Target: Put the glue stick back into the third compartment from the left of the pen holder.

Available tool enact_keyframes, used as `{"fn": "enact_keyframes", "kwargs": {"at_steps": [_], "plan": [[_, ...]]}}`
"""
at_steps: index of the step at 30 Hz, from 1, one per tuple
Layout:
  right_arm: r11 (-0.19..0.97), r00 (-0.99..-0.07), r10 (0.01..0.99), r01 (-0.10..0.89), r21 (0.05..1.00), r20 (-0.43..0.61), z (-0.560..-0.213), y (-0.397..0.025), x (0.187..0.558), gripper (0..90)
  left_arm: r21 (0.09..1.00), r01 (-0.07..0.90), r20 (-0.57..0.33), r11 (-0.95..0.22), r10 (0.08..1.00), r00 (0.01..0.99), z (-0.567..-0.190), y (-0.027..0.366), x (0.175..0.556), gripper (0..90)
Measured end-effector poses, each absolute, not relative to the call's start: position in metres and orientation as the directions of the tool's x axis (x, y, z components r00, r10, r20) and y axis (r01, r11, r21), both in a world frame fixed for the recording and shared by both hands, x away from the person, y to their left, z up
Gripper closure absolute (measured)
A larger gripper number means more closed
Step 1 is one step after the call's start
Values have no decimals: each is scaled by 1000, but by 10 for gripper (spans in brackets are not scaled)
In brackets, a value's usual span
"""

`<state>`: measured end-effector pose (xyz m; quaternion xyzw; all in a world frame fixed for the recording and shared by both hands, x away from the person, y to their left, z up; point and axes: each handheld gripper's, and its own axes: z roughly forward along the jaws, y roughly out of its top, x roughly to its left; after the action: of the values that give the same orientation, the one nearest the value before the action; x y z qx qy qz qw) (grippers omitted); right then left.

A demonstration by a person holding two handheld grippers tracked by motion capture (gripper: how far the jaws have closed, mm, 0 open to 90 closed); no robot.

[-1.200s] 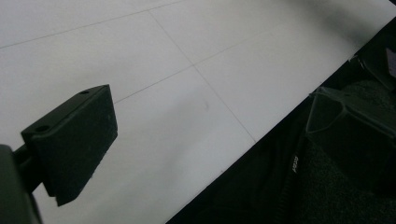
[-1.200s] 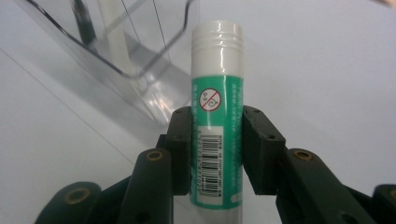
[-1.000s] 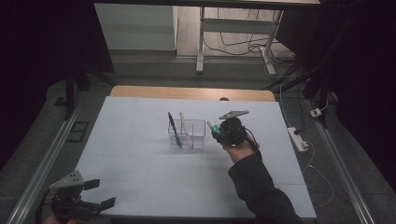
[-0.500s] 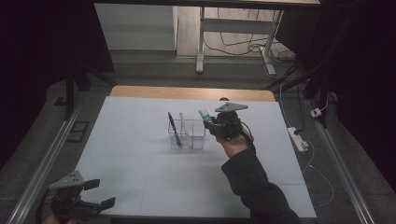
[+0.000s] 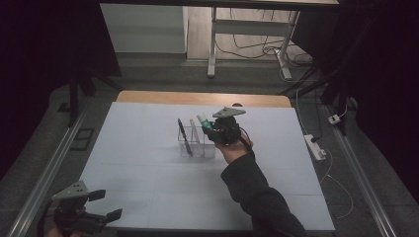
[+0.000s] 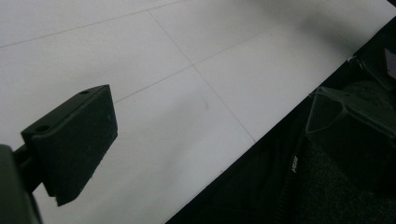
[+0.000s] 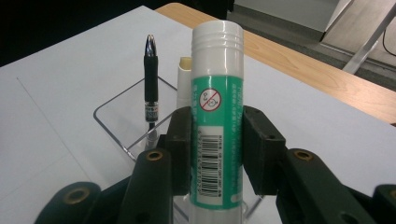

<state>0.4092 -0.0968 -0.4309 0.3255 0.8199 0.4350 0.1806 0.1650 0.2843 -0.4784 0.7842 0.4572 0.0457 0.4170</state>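
Green-labelled cylindrical glue stick (image 7: 216, 135) clamped in right gripper (image 7: 217, 154) over clear plastic holder (image 7: 126, 123).

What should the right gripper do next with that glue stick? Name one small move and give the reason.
Probably lower it straight down into the clear holder. The right gripper is clamped on the upright glue stick, at the holder, where a black pen and a white stick already stand. The left gripper is far off.

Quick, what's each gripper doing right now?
Left gripper: open, holding nothing, at the near left corner of the table.
Right gripper: closed on the glue stick, above the clear holder.
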Motion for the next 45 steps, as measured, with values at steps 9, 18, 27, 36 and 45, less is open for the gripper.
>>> {"fn": "enact_keyframes", "kwargs": {"at_steps": [9, 18, 27, 36, 45], "plan": [[410, -724, 690, 377, 831, -12, -448, -88, 417, 662, 697, 678, -310, -234, 754, 578, -478, 285, 165, 21], [414, -725, 688, 368, 832, -22, -462, -88, 419, 661, 697, 678, -312, -233, 754, 579, -478, 285, 165, 22], [426, -725, 688, 366, 827, -33, -466, -89, 416, 652, 697, 677, -310, -235, 754, 580, -478, 284, 165, 22], [424, -714, 699, 382, 822, -29, -464, -93, 415, 588, 696, 678, -309, -235, 755, 579, -478, 284, 165, 22], [428, -710, 704, 405, 808, -17, -455, -92, 412, 405, 696, 678, -308, -236, 755, 579, -478, 284, 165, 22]]}}
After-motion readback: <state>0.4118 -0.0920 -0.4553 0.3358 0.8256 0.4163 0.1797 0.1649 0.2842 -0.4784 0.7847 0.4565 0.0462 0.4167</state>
